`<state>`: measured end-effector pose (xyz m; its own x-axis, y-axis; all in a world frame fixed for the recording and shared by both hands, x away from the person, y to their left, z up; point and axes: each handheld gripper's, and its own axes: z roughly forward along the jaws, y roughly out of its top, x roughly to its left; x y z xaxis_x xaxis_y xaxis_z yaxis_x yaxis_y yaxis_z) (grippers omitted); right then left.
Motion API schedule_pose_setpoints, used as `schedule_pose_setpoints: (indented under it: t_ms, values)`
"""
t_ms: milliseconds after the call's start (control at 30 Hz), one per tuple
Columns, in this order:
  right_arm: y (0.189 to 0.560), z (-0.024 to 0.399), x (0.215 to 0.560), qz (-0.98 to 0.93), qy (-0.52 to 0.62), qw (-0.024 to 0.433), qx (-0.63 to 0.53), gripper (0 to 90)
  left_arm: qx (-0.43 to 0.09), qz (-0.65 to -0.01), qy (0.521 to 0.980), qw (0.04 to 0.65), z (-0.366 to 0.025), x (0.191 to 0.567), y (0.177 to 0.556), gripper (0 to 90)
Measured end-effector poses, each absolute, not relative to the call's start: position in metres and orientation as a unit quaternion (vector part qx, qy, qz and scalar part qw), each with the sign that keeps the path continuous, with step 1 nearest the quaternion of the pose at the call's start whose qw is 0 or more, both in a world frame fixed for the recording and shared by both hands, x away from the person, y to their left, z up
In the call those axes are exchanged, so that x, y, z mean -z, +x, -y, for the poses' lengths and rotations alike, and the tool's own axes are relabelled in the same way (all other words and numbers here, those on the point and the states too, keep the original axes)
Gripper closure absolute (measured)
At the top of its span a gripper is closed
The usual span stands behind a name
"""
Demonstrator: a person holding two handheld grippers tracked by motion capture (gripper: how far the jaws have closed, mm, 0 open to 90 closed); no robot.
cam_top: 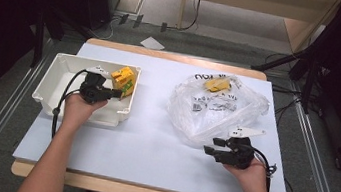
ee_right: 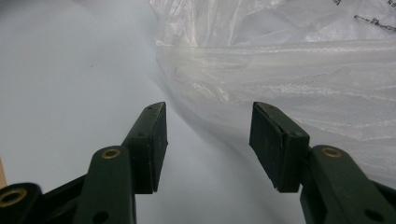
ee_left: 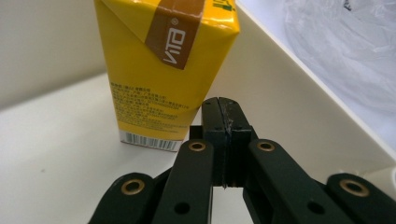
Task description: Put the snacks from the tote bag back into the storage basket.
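Observation:
A yellow drink carton (cam_top: 123, 80) stands inside the white bin (cam_top: 54, 82) at its right end. In the left gripper view the carton (ee_left: 159, 70) rises just beyond and left of my left gripper (ee_left: 224, 112), whose jaws are pressed together with nothing between them. In the high view the left gripper (cam_top: 117, 92) points right at the carton's base. My right gripper (cam_top: 213, 146) rests by the near edge of a clear plastic bag (cam_top: 217, 107); its jaws (ee_right: 208, 140) stand apart and hold nothing, with the bag (ee_right: 289, 70) just ahead. A second yellow carton (cam_top: 217, 84) lies in the bag.
The white bin's right wall (ee_left: 299, 102) runs close beside the left gripper. The pale blue tabletop (cam_top: 147, 138) spreads between bin and bag. Stands, cables and a wooden frame surround the table on the floor.

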<state>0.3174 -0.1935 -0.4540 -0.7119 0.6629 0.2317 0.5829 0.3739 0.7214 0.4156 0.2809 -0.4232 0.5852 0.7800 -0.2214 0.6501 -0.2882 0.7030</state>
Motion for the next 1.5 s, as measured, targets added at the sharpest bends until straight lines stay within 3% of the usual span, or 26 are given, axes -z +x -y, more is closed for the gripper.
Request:
schedule_pose_setpoints:
  t_ms: [1500]
  values:
    - [0.317, 0.19, 0.455, -0.832, 0.371, 0.043, -0.411, 50.1, -0.109, -0.492, 0.769, 0.393, -0.301, 0.432, 0.431, 90.0]
